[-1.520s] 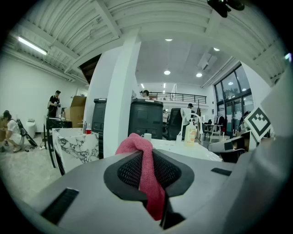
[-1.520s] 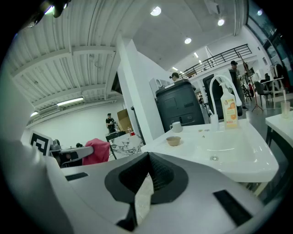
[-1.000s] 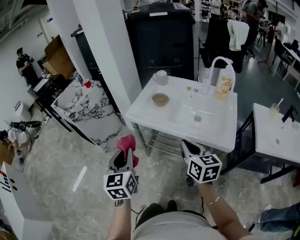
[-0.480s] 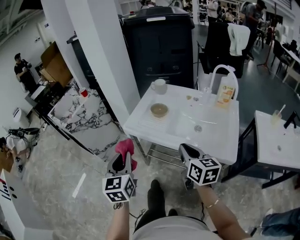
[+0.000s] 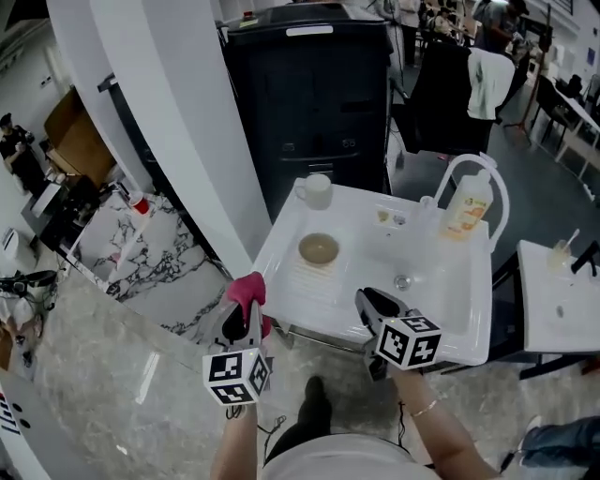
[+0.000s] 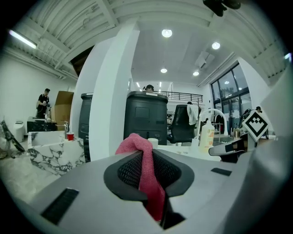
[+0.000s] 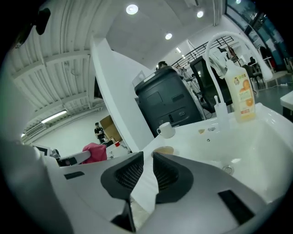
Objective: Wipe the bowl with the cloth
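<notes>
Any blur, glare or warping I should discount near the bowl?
Head view: fairly sharp, bowl plain on the white sink unit, edges bowed. Left gripper view: strong fisheye, dark corners, pink cloth crisp. Right gripper view: same bending, bright ceiling lights, bowl small but legible.

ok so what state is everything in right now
left claw, shut on the cloth
cloth, bunched, pinched between the left claw's jaws
right claw, empty, jaws apart, just been opening
bowl, upright on the drainboard, untouched
mug, upright
soap bottle, upright
</notes>
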`<state>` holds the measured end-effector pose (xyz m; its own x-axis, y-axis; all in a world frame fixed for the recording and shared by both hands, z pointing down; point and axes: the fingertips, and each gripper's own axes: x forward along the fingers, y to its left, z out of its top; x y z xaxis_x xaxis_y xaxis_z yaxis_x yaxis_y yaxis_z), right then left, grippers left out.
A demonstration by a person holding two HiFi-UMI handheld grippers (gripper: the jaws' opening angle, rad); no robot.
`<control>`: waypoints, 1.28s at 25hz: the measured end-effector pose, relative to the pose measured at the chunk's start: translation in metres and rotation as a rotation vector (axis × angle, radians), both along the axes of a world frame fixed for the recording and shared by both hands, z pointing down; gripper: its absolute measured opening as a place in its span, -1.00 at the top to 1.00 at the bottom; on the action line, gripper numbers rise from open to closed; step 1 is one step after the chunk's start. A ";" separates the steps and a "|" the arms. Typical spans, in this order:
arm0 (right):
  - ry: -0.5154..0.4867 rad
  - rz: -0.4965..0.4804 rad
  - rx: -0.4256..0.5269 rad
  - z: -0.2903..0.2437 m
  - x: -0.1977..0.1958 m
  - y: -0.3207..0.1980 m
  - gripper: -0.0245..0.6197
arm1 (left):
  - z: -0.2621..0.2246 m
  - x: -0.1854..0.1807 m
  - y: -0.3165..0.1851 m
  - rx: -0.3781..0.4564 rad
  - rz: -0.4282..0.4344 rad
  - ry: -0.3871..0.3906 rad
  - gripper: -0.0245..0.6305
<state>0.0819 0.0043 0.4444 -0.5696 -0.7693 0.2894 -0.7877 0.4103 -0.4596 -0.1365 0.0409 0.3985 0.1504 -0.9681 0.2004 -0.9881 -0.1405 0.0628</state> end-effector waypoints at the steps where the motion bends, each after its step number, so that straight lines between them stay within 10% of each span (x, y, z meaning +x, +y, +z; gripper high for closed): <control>1: 0.000 0.009 -0.009 0.001 -0.005 -0.014 0.69 | 0.000 -0.004 -0.015 -0.002 0.011 0.003 0.73; 15: 0.040 0.105 -0.089 0.023 -0.048 -0.132 0.61 | 0.004 -0.045 -0.156 0.000 0.127 0.048 0.73; 32: 0.078 0.115 -0.236 0.085 -0.037 -0.194 0.54 | 0.014 -0.009 -0.231 -0.024 0.217 0.026 0.73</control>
<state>0.0453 -0.1898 0.5290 -0.4514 -0.7337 0.5078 -0.8595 0.2046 -0.4684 -0.1457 -0.1904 0.4128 0.3603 -0.9074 0.2162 -0.9328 -0.3480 0.0939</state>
